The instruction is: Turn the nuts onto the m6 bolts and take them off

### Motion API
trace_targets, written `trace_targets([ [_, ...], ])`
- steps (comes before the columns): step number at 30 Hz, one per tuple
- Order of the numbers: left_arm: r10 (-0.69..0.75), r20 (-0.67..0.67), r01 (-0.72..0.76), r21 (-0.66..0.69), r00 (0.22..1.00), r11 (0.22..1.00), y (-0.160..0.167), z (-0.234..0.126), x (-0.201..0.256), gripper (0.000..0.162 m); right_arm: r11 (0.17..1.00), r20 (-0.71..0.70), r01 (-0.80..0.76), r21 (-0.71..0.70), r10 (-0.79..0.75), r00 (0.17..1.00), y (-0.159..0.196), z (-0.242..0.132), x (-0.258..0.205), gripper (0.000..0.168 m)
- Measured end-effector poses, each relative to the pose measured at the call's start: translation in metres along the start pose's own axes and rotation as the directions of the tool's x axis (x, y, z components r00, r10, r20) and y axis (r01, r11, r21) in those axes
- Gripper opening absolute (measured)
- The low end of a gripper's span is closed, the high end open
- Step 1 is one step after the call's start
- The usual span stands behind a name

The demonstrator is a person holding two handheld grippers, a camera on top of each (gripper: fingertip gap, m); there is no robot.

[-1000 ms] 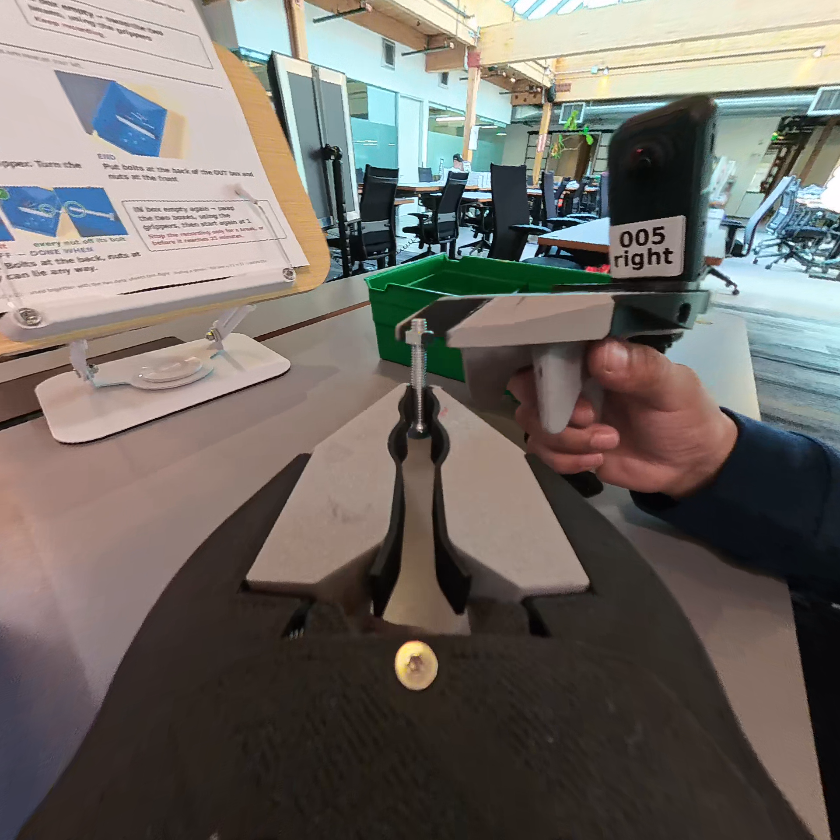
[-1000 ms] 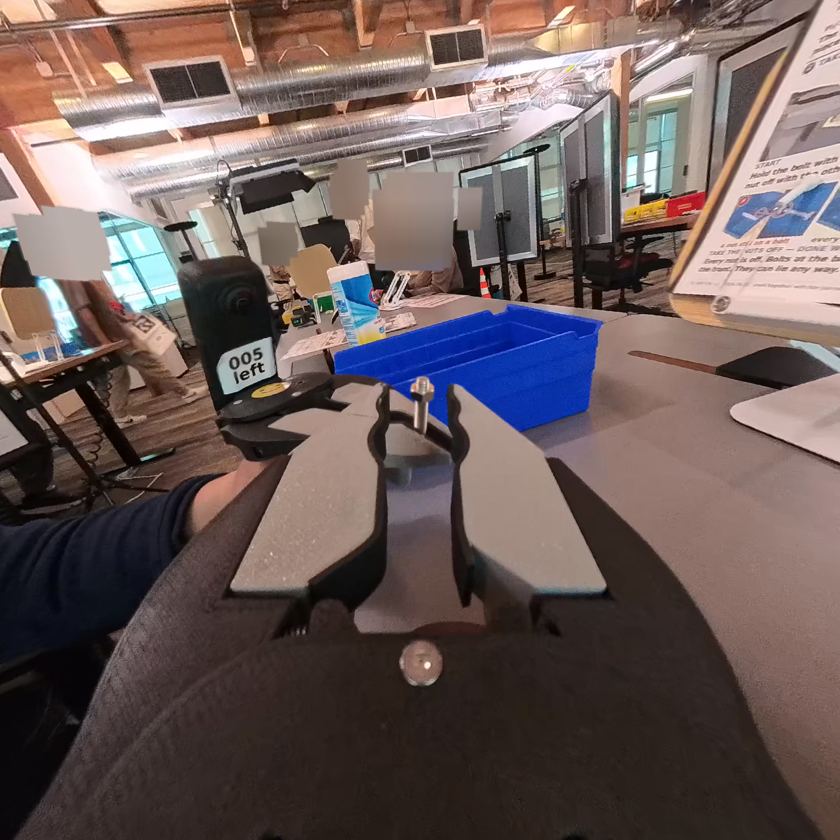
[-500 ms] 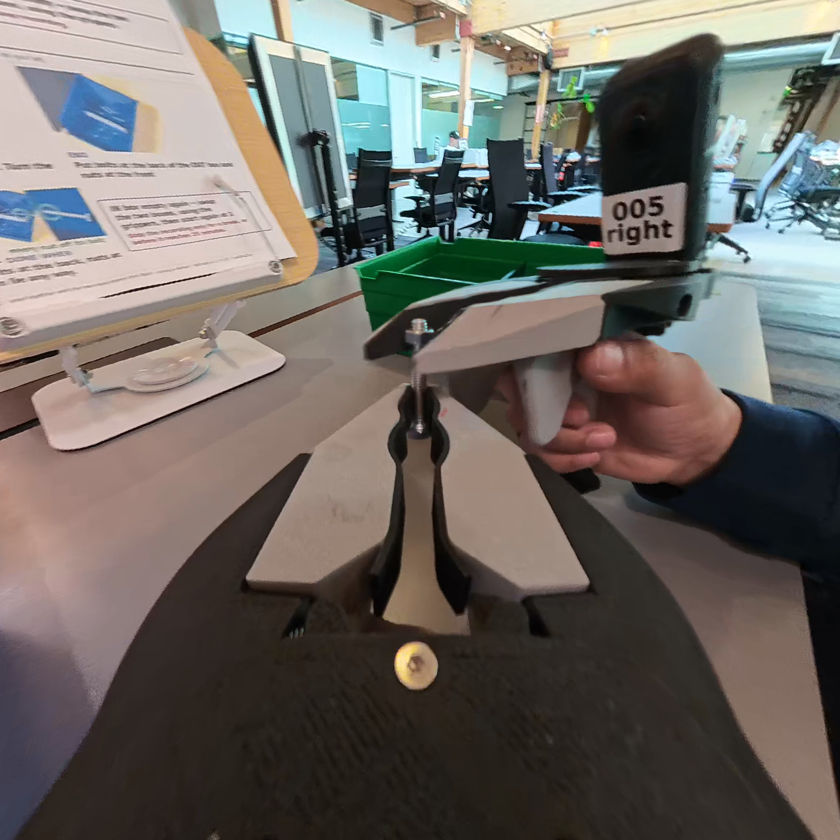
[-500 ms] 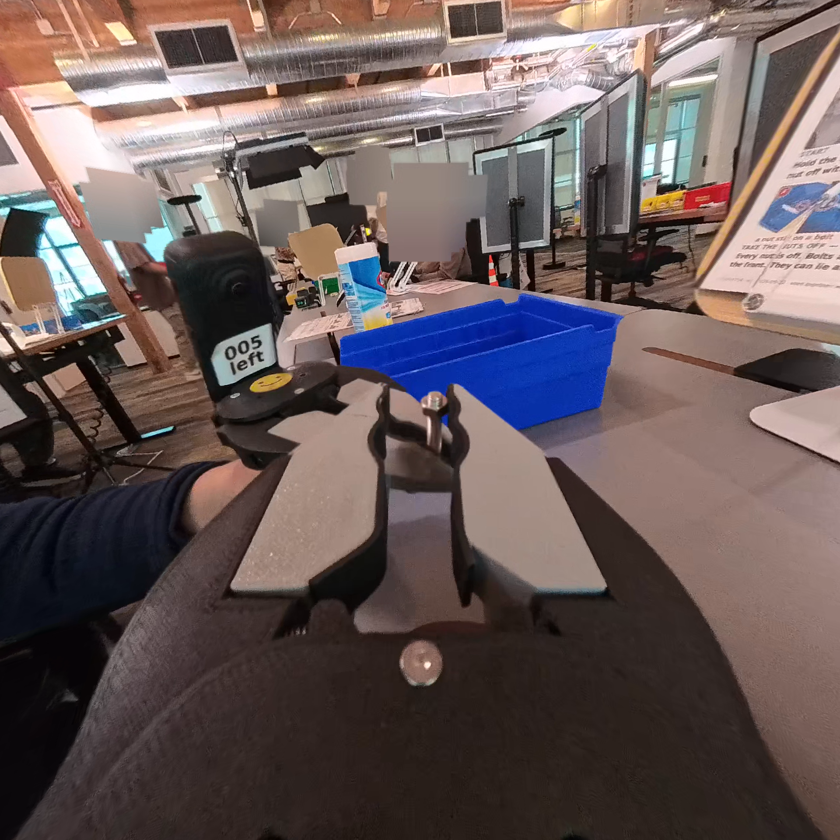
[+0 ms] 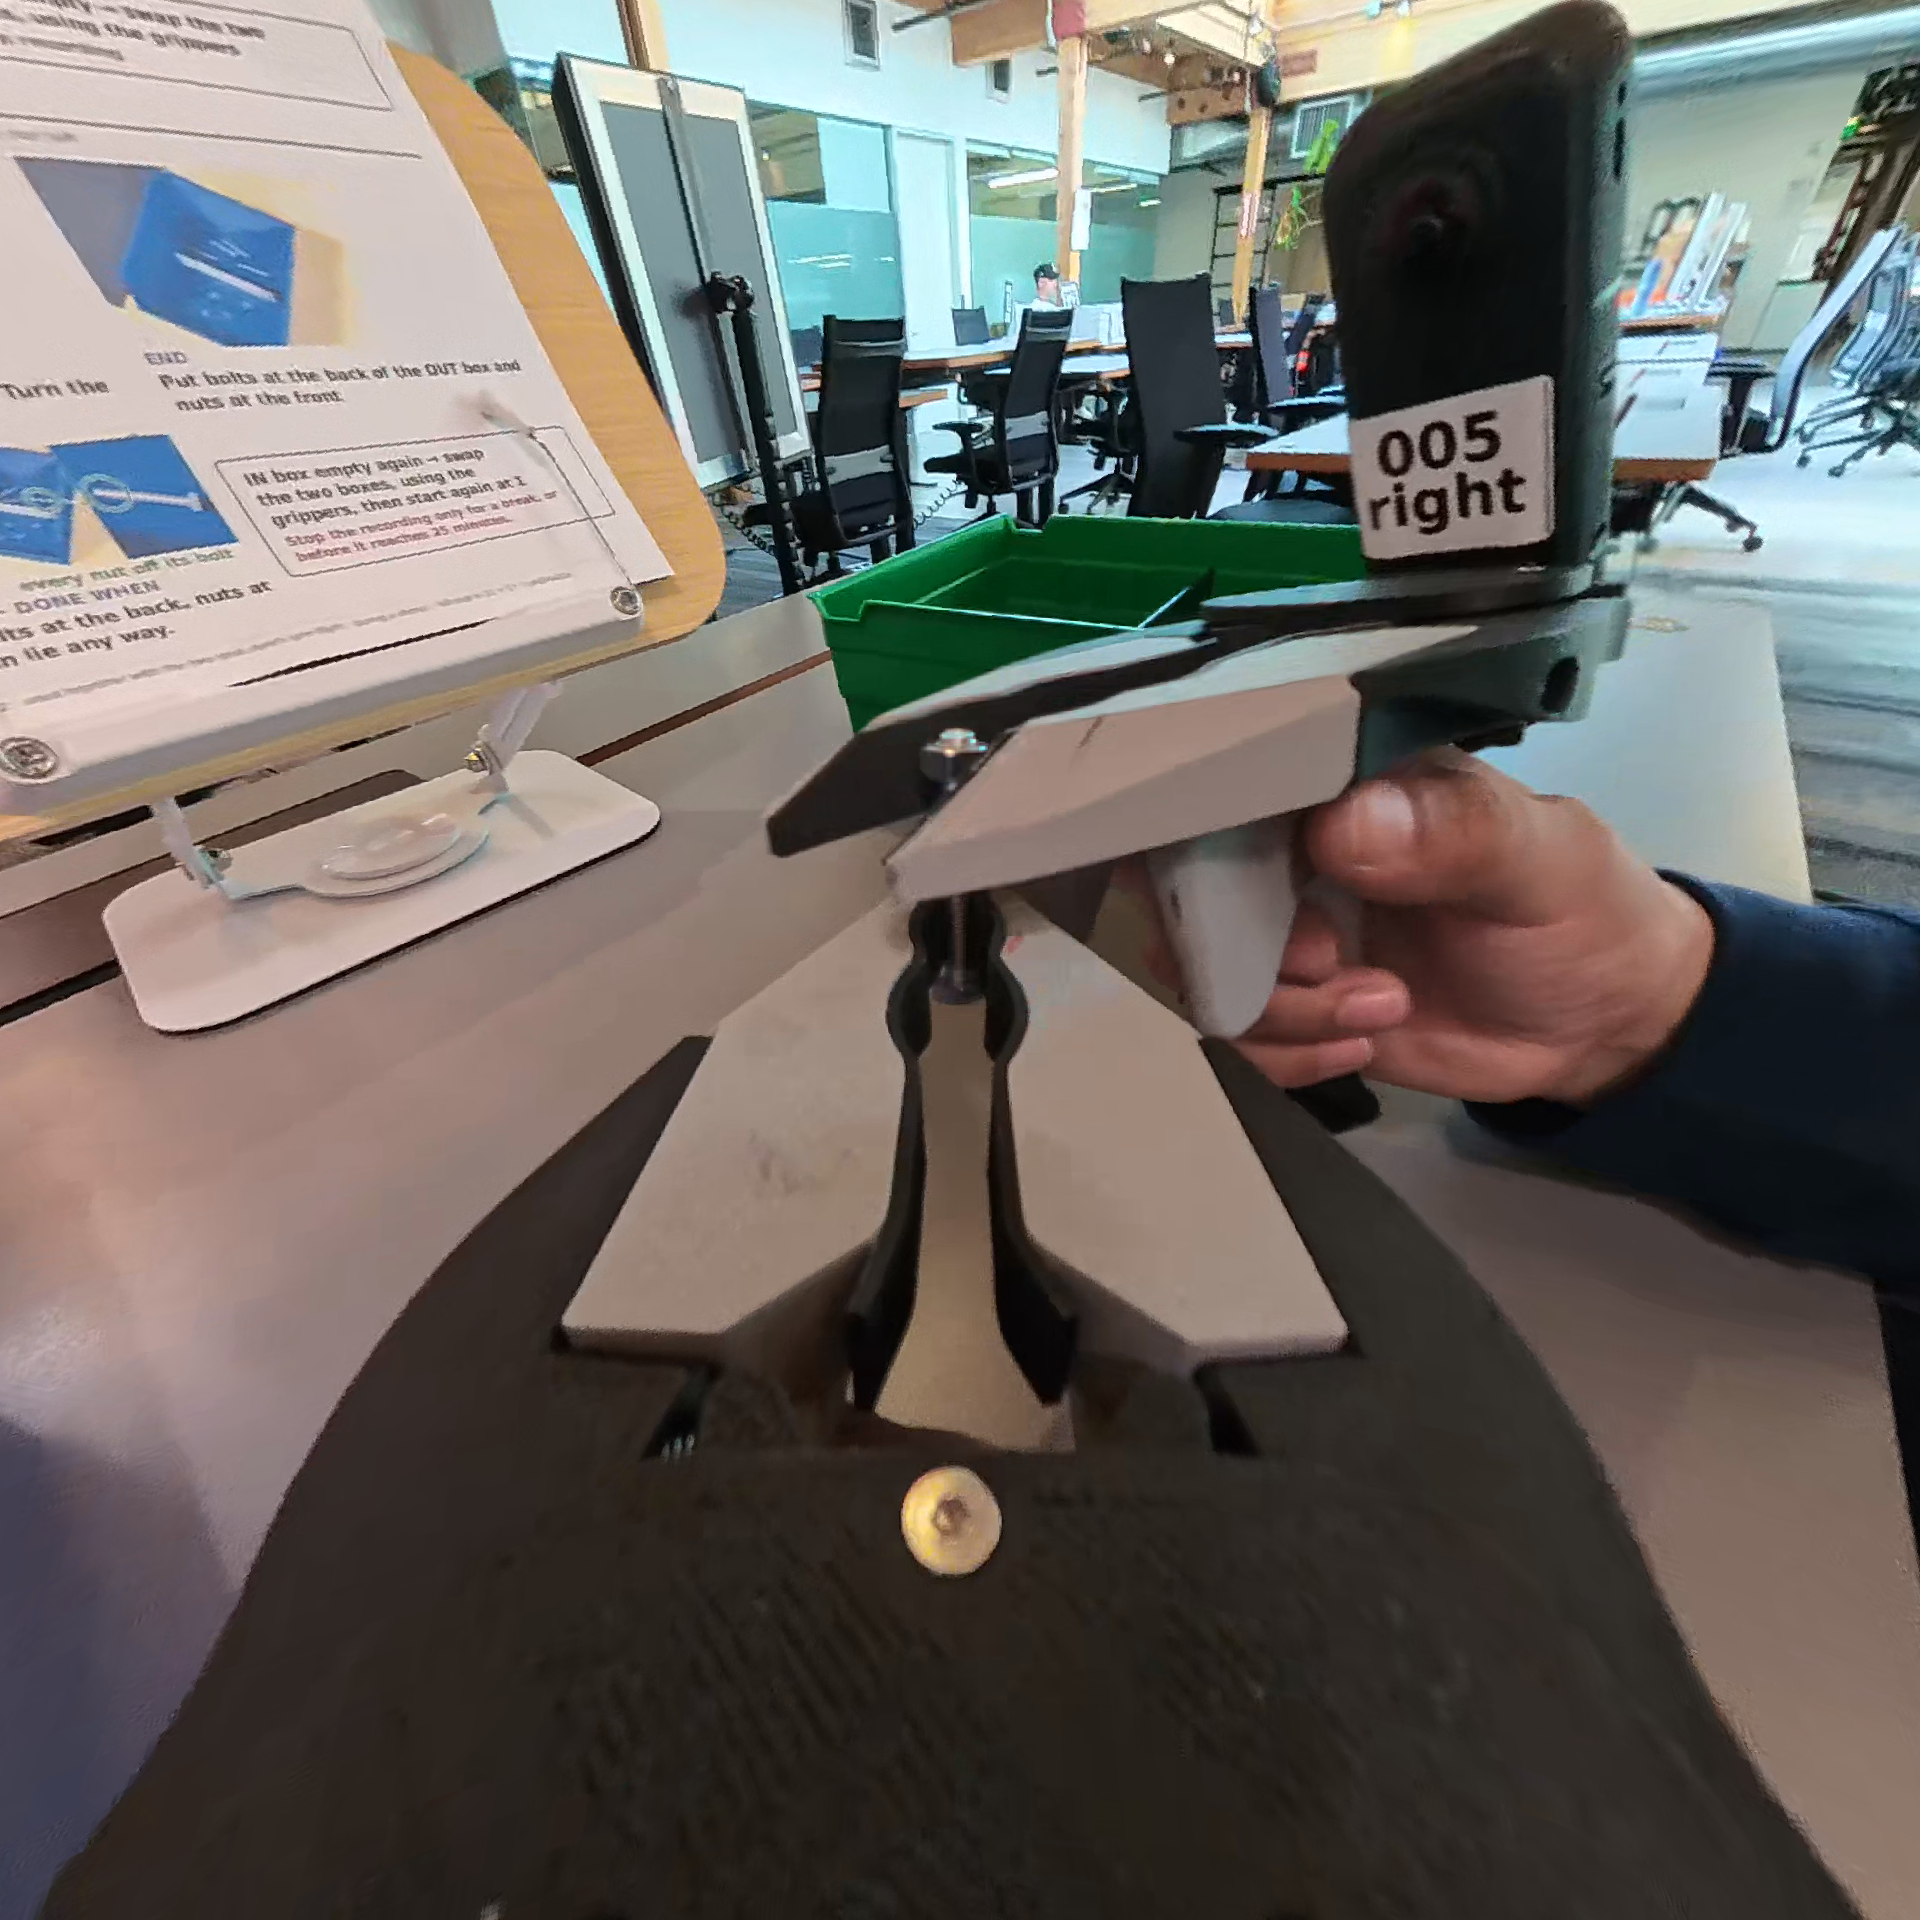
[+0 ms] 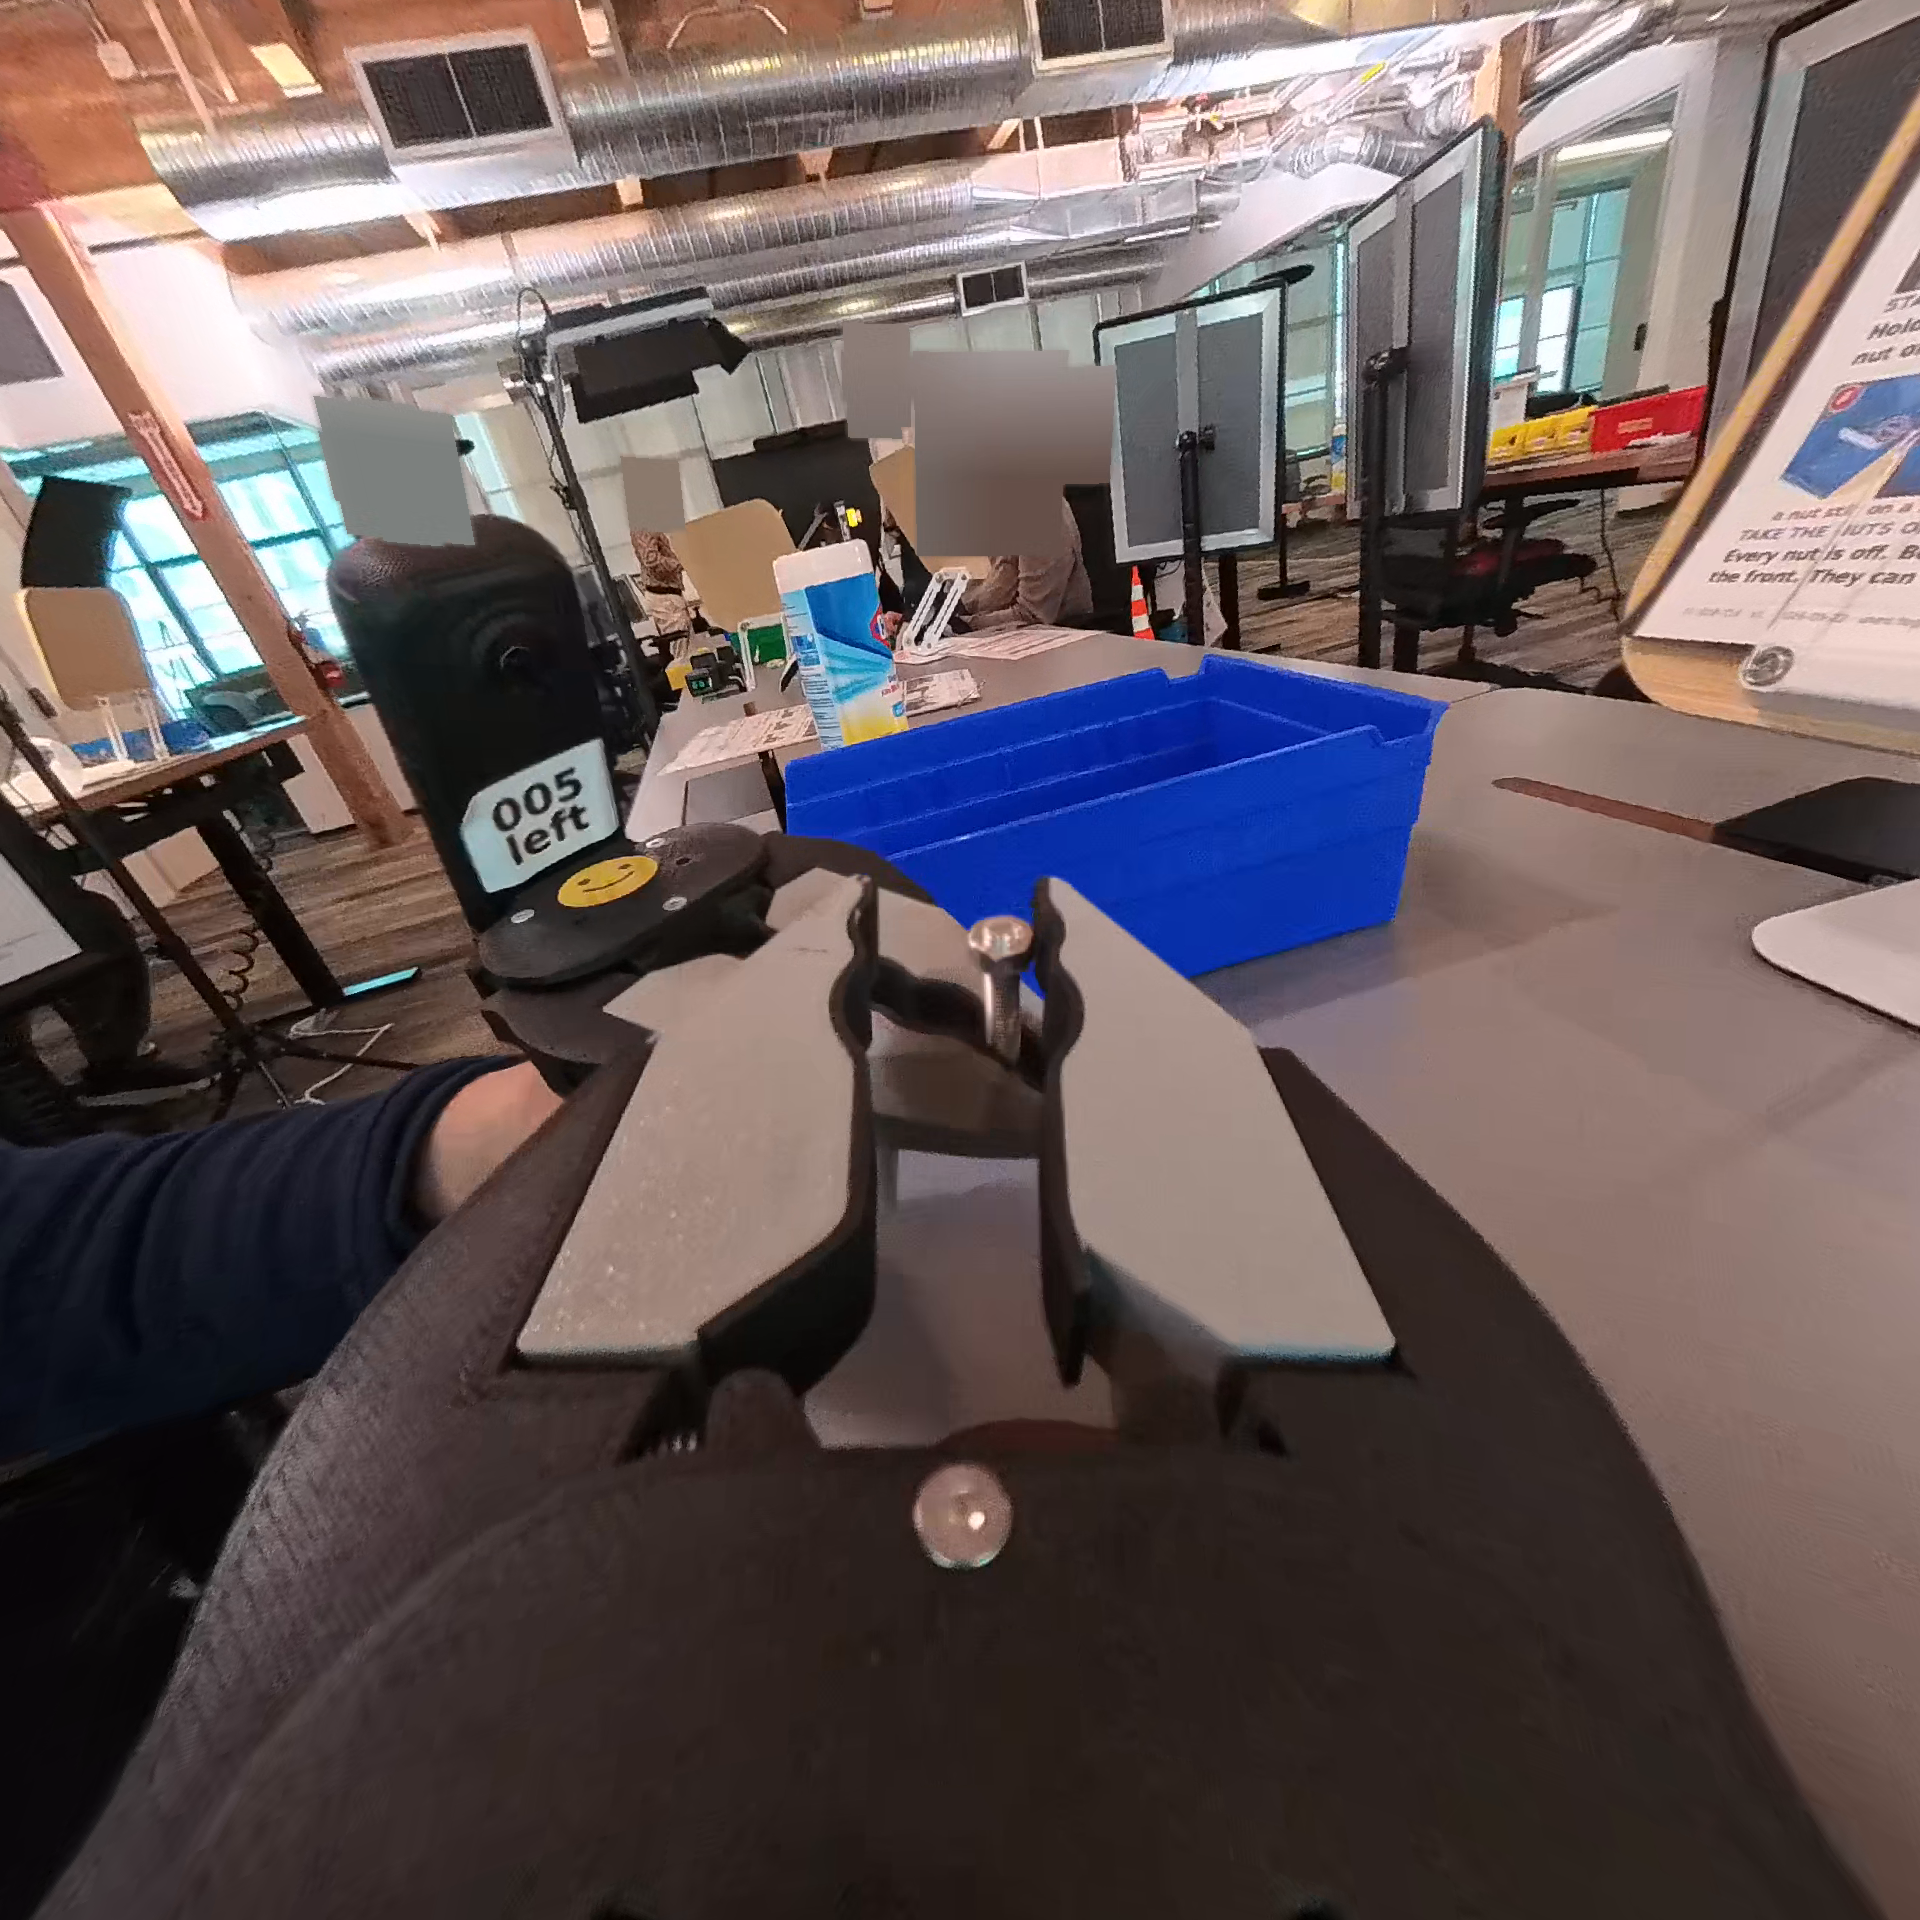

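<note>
A silver M6 bolt (image 5: 958,940) stands upright over the grey table (image 5: 364,1122). My left gripper (image 5: 956,977) is shut on the bolt's lower end. A hex piece (image 5: 954,746) sits at the bolt's top; I cannot tell whether it is the nut or the head. My right gripper (image 6: 951,914), held by a hand (image 5: 1475,935), reaches in from the right. Its fingers are apart and straddle the upper part of the bolt (image 6: 1003,987), which stands close to the right-hand finger (image 6: 1143,1091). The part of the bolt between the right fingers is hidden in the left wrist view.
A green bin (image 5: 935,634) stands behind the right gripper. A blue bin (image 6: 1143,821) stands on the table beyond the bolt. An instruction board on a white stand (image 5: 374,883) is at the back. A wipes canister (image 6: 836,644) sits on a farther table. Across from one pair of fingers to the other is roughly 5 cm.
The right gripper has slid farther over the bolt, so its fingertips now reach past it. The left gripper has kept its hold on the bolt.
</note>
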State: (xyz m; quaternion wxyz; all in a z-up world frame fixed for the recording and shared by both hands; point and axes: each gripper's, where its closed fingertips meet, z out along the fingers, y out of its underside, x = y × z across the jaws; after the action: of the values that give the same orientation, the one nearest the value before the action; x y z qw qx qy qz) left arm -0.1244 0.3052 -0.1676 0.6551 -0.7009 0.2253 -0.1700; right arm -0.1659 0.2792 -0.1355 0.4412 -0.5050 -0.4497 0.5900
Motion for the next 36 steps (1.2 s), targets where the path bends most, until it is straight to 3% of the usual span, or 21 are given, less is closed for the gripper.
trace_targets([
  [8,-0.069,0.066,0.068,0.011,0.995,0.998,0.000,-0.006,-0.021,0.002,0.999,-0.031,0.008,0.037,-0.006,0.999,-0.009,-0.013,0.008,0.010],
  [15,0.011,0.026,-0.010,-0.033,1.000,0.999,0.006,0.001,-0.005,0.002,0.999,-0.030,0.022,-0.038,-0.023,0.999,0.007,0.000,0.005,0.020],
  [21,-0.038,0.073,0.040,-0.021,0.997,0.999,0.005,-0.003,-0.019,0.002,1.000,-0.066,0.014,-0.002,-0.014,0.998,-0.001,-0.009,0.013,0.018],
  [28,0.027,0.025,-0.025,-0.051,0.999,0.998,0.008,0.001,-0.004,0.002,0.997,-0.056,0.045,-0.065,-0.048,0.997,0.011,0.001,0.009,0.014],
  [36,-0.063,0.059,0.064,-0.031,0.996,0.997,0.007,-0.003,-0.018,0.003,1.000,-0.061,0.012,-0.017,-0.013,0.998,0.001,-0.007,0.013,0.018],
])
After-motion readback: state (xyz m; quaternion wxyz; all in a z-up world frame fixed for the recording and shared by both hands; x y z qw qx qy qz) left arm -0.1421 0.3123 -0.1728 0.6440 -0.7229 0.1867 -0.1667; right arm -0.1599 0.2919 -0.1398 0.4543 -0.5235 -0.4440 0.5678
